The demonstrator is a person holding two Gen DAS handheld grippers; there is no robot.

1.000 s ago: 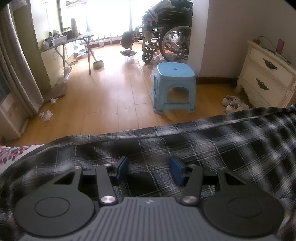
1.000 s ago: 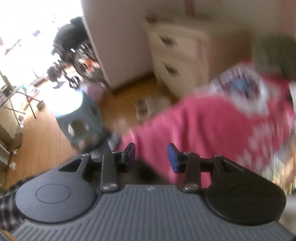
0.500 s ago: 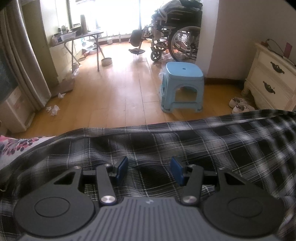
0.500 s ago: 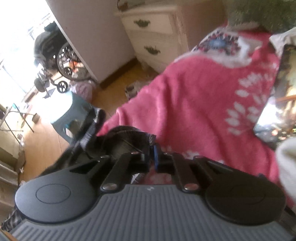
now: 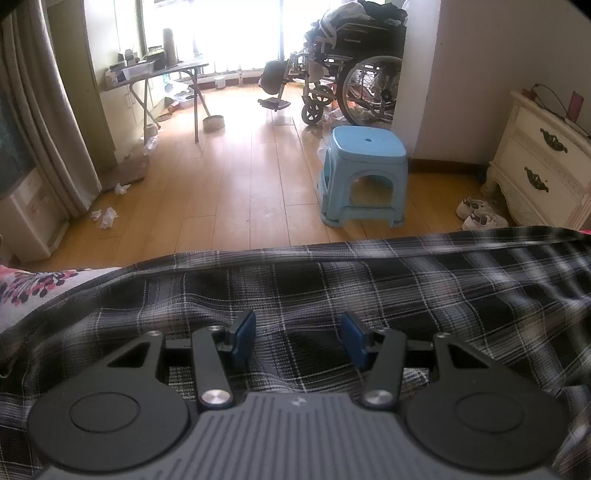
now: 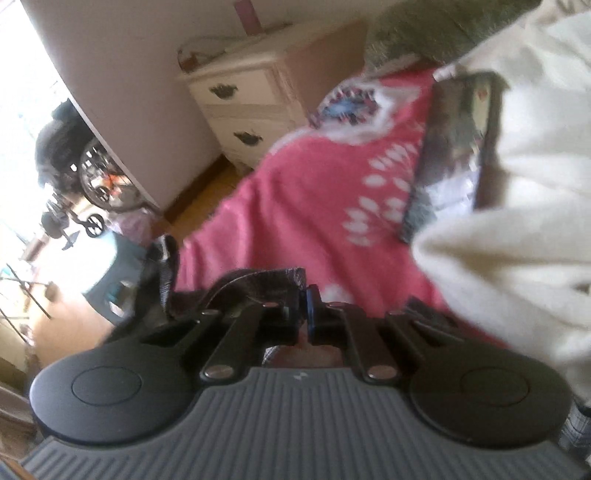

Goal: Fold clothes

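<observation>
1. Warm wooden plank floor [image 5: 243, 184] ran back to an overexposed bright window [image 5: 221, 33].
2. A light blue plastic stool [image 5: 364, 177] stood mid-floor, with a black wheelchair [image 5: 351, 81] behind it.
3. A cream two-drawer nightstand [image 5: 543, 166] stood by the pale wall [image 5: 472, 74].
4. A grey folding table [image 5: 166, 74] stood near the left wall, by a beige curtain [image 5: 44, 110].

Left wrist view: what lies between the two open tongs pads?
Only the plaid shirt, spread flat beneath the left tongs; the pads stand apart, gripping nothing.

Right tongs [image 6: 301, 308] now on shirt [image 6: 258, 286]
</observation>
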